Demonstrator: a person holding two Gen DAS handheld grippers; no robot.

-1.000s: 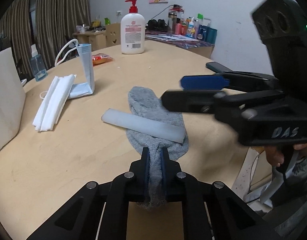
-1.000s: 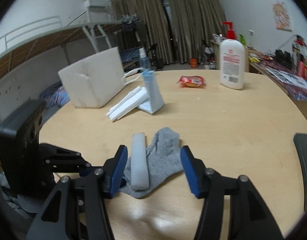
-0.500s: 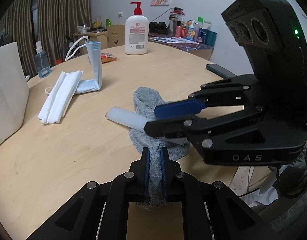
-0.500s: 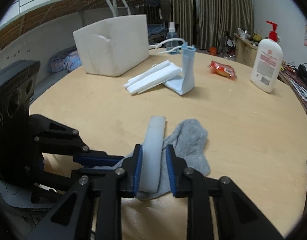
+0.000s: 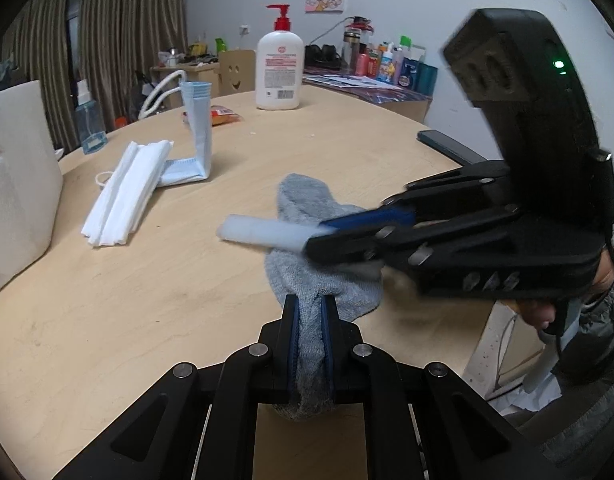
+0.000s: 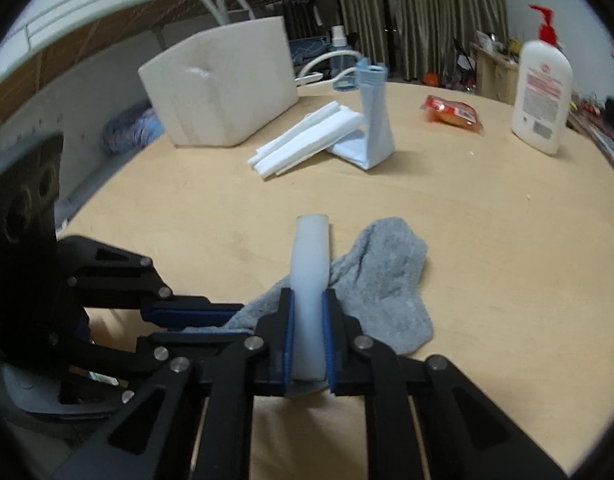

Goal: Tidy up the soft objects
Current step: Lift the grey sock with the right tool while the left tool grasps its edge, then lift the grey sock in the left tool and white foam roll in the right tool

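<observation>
While the left gripper [image 5: 309, 312] pinches the grey sock [image 5: 307, 216] at lower centre, the right gripper [image 6: 308, 312], its jaws just closing, clamps the white foam strip [image 6: 310, 256] lying on it, so lifting could drag the sock along.

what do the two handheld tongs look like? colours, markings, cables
Both tongs, left and right, are matte black with blue pads and silver pivot screws. The right one has a boxy black camera housing with a green light, a black cable, faint lettering, and a grey sleeve behind.
</observation>
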